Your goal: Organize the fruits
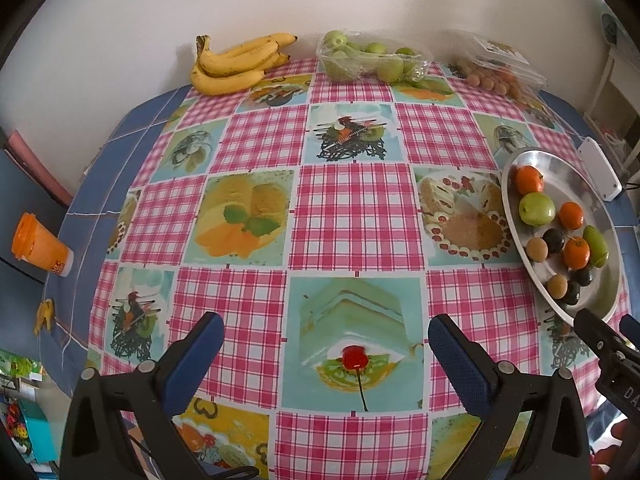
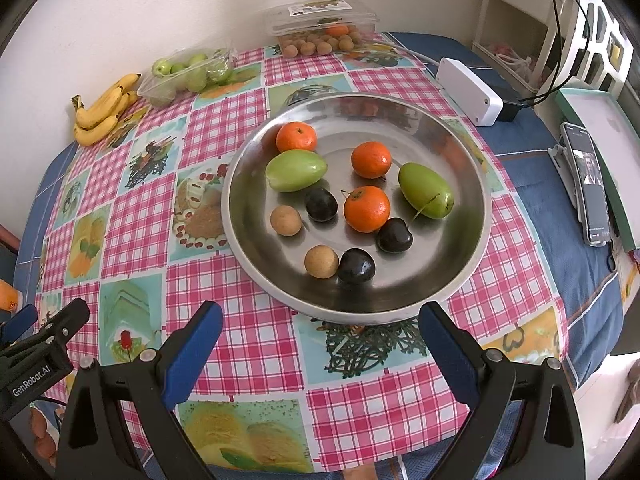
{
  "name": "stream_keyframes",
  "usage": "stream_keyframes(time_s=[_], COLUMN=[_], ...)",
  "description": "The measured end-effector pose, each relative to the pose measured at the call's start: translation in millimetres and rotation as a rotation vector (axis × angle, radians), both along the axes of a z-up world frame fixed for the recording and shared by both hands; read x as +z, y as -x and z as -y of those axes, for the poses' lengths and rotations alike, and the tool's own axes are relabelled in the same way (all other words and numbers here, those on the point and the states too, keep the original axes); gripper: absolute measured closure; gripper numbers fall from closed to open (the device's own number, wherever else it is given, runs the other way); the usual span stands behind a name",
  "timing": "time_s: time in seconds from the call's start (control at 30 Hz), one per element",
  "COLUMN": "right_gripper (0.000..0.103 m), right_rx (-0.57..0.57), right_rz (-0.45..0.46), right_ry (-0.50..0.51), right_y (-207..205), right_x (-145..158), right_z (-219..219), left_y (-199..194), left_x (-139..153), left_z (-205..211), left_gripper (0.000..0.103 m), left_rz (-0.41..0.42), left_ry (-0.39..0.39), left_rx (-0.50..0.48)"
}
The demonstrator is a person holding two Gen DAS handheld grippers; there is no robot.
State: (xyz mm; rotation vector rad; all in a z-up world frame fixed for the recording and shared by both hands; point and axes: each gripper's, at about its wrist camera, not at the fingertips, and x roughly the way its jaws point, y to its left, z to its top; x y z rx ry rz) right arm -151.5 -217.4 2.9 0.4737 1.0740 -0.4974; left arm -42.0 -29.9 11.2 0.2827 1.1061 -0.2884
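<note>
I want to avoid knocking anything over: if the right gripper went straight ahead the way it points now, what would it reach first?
Probably the near rim of the metal plate, which lies just ahead of the open right gripper. If it cleared the rim, the dark fruit comes next. Height above the table is unclear.

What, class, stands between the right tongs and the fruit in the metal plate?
Nothing visible. The right tongs hang open just short of the metal plate, with only bare tablecloth and the plate's low rim before the nearest dark fruit. The left tongs are open off to the side.
</note>
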Motion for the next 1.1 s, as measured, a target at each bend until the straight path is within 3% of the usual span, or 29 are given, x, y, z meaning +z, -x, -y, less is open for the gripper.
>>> stream_keyframes(time_s=[1.1], right_gripper=[0.005], right_rx=[0.019], right_rz=[-0.009], right_ry=[0.0], right_y=[-2.2], right_x=[-0.6], right_z=[-1.4], left_y=[2.7], left_x=[0.4], left_z=[1.0], left_gripper=[0.0], left_rz=[0.015], left_ry=[-0.013], left_rx=[-0.005])
